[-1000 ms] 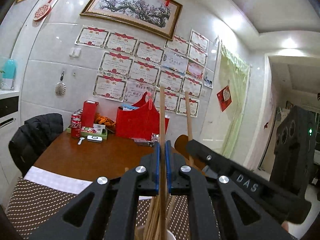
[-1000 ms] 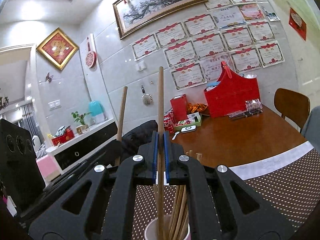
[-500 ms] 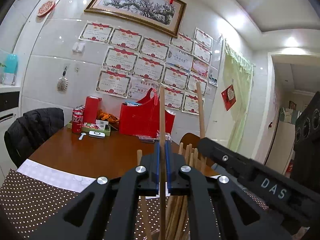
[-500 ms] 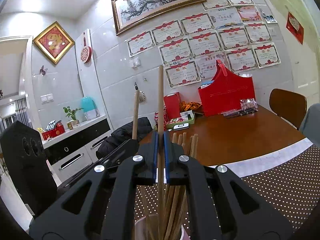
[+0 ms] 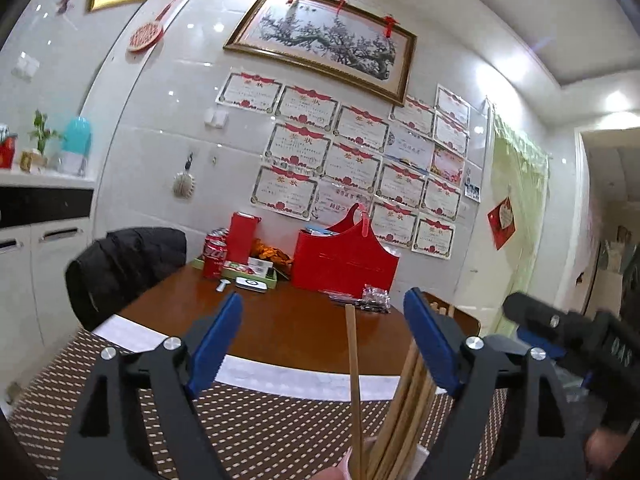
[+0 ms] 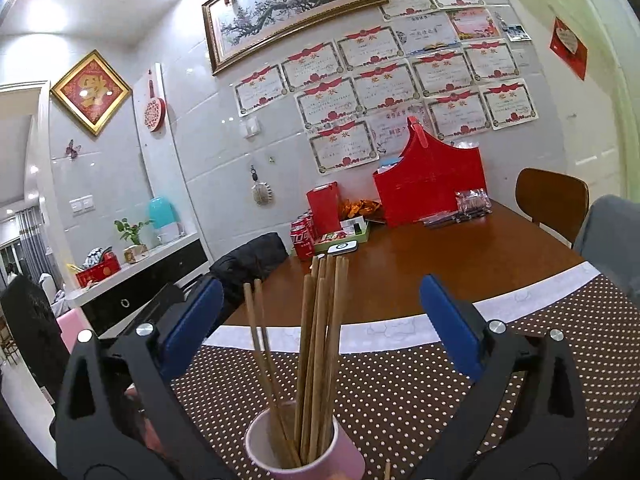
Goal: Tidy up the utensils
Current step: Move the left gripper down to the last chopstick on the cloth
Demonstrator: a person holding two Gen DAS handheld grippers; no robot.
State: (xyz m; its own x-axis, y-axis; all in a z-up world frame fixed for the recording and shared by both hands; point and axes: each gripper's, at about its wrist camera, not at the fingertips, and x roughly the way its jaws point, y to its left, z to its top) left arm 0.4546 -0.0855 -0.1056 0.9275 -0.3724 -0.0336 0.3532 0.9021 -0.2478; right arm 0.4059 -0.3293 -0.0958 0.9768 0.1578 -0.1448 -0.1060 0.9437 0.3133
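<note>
The long wooden chopsticks (image 6: 316,356) now stand loose in the pink round cup (image 6: 304,454) on the brown dotted placemat (image 6: 420,392), released as both the left gripper (image 5: 322,344) and right gripper (image 6: 322,326) have just been opening wide, each held about level above the cup, holding nothing.

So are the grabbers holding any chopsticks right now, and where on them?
No. Both the left gripper and right gripper have just opened wide, touching nothing. The chopsticks stand loose in the pink cup.
</note>
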